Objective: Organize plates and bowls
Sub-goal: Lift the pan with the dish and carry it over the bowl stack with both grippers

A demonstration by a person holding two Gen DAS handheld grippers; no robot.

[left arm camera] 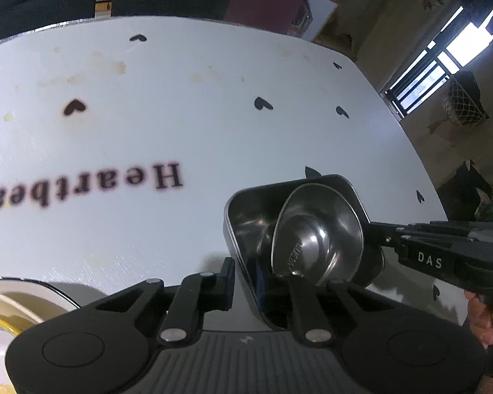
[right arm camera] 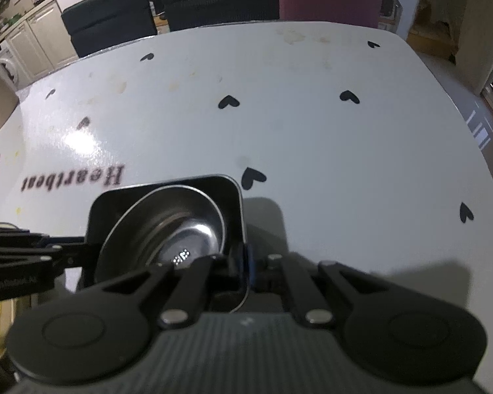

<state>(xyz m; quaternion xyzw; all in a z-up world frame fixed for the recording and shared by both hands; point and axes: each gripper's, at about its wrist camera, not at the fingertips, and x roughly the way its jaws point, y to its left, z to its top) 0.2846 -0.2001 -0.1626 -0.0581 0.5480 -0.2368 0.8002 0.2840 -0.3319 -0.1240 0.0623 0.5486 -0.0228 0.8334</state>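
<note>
A dark square tray sits on the white counter, just right of the printed word "Heartbeat" as the left wrist view shows it. Inside the tray a round steel bowl leans tilted, its rim propped against the tray's wall. The left gripper straddles the tray's near wall; its fingers stand close together on that wall and seem to pinch it, though the inner finger is half hidden behind the bowl. The right gripper reaches the tray from the opposite side, its fingers closed tight on the tray's wall. Each gripper appears in the other's view, at the tray's far side. A pale dish with a yellow rim lies left of the tray, at the picture's edge. Dark chairs stand beyond the counter.
</note>
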